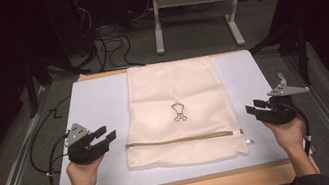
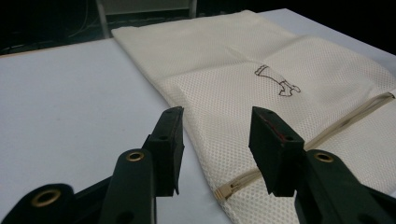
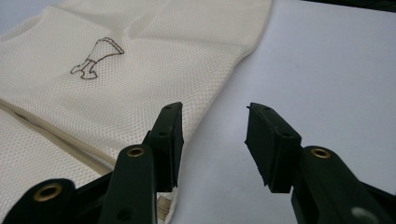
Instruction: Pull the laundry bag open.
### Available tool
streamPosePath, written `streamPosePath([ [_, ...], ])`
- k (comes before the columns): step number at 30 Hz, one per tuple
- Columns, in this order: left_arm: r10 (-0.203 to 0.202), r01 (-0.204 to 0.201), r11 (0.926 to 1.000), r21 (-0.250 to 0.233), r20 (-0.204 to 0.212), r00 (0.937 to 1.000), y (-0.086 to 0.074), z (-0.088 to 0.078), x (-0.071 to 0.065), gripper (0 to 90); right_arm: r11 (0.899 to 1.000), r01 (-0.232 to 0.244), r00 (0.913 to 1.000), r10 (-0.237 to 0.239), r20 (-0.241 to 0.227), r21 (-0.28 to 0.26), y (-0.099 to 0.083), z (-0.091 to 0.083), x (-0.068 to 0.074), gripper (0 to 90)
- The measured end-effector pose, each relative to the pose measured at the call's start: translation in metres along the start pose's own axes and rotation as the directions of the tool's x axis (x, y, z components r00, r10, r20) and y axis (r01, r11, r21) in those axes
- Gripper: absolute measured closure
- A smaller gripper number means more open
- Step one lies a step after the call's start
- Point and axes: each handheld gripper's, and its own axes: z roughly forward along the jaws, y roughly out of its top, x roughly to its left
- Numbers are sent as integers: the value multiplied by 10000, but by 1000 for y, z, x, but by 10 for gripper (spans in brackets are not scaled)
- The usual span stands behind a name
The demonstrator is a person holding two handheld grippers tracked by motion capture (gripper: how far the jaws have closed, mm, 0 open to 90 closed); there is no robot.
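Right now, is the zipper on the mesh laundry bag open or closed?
Closed, as far as can be seen: the zipper runs as one thin line across the mesh laundry bag, with its pull at the right end and no gap showing.

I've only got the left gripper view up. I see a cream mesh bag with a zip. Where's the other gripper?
Observer: The right gripper hovers off the bag's right edge, level with the zip, jaws open and nothing between them.
Operator: Which end of the zip has the pull?
Observer: The right end; a small white pull lies at the bag's lower right corner.
Operator: Does the bag lie fully on the white sheet?
Observer: Yes, except that its far edge reaches the far edge of the sheet.
Operator: And my left gripper?
Observer: The left gripper sits just off the bag's left edge by the zip end, jaws open, not touching the bag.
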Motion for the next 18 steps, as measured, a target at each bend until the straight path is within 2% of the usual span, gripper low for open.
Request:
streamPosePath([
  [6, -153, 150, 9998, -131, -227, 9996, -1, -3, 6, 553, 9994, -240, 9996, 243, 109, -262, -3, -6, -9, 568],
  [7, -189, 184, 9997, -175, -286, 9994, -2, -3, 8, 553, 9987, -428, 9990, 431, 122, -282, -4, -7, -10, 566],
  [13, -374, 369, 9992, -126, -445, 9983, -4, -4, 15, 552, 9956, -712, 9970, 729, 256, -615, -8, -11, -18, 566],
  [16, -527, 513, 9983, -277, -516, 9973, -4, -7, 18, 550, 9934, -982, 9941, 1007, 398, -587, -10, -13, -22, 565],
  [18, -545, 528, 9981, -307, -556, 9970, -4, -9, 20, 551, 9934, -932, 9945, 961, 413, -666, -12, -14, -24, 564],
])
